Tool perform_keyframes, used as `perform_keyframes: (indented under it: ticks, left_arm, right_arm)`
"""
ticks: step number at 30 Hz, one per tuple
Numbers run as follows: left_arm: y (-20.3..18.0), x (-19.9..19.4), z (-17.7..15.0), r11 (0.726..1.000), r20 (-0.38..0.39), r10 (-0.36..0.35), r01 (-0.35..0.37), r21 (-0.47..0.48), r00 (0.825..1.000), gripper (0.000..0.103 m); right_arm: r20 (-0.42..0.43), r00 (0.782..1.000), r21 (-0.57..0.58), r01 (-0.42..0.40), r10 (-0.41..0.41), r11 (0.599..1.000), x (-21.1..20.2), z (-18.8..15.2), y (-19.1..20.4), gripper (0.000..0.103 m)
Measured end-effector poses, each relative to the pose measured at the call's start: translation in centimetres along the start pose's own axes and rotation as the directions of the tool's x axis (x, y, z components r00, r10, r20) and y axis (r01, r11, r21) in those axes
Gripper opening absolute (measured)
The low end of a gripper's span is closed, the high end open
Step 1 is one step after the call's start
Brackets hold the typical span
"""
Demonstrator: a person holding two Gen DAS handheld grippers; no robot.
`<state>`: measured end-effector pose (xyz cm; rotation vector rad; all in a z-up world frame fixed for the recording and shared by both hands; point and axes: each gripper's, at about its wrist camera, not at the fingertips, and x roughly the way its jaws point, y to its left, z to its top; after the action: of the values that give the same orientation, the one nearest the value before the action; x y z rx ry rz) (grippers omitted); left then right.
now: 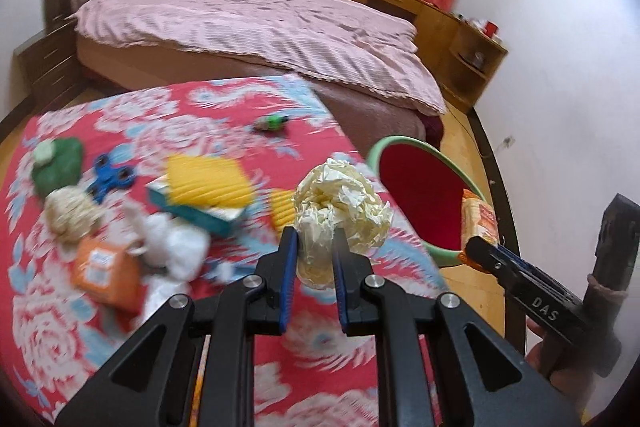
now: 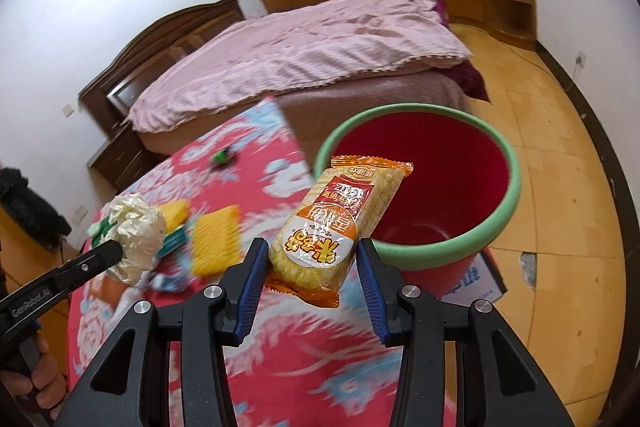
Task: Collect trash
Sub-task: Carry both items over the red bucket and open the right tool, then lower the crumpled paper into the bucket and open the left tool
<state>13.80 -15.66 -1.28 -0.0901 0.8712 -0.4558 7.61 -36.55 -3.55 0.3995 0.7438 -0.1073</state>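
Both loads are in transit, nothing visibly binned: the left gripper [image 1: 316,247] clamps a crumpled paper ball [image 1: 340,207], the right gripper [image 2: 310,259] a snack packet [image 2: 340,223] over the bin [image 2: 508,195] (seemingly empty), while wrappers [image 1: 104,267] litter the desk [image 1: 60,347].

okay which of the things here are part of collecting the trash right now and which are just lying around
Part of the job:
crumpled paper ball in left gripper
snack packet in right gripper
red bin

Lying about:
blue fidget spinner
yellow ridged box
bed
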Motion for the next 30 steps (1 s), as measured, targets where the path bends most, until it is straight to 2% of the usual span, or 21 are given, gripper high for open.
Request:
perform_keyframes:
  ticks: [11,17,30]
  left_arm:
    - [-6.0,5.8,2.1,0.996,-0.062,-0.027,0.032,0.084,0.998,0.016]
    - [-7.6,8.3,2.6,0.993,-0.095,-0.021,0.032,0.110,0.995,0.016]
    - [-10.2,12.8,2.6,0.988,-0.157,-0.024,0.047,0.149,0.987,0.016]
  right_arm:
    - [-0.049,0.997,0.077,0.062,-0.058,0.995,3.1,1.9,-6.0,0.047]
    - [-0.068,0.997,0.117,0.054,-0.046,0.992,4.7,2.9,-8.1,0.049]
    - [-0.014,0.998,0.150,0.064,-0.063,0.987,4.3,3.5,-10.4,0.049]
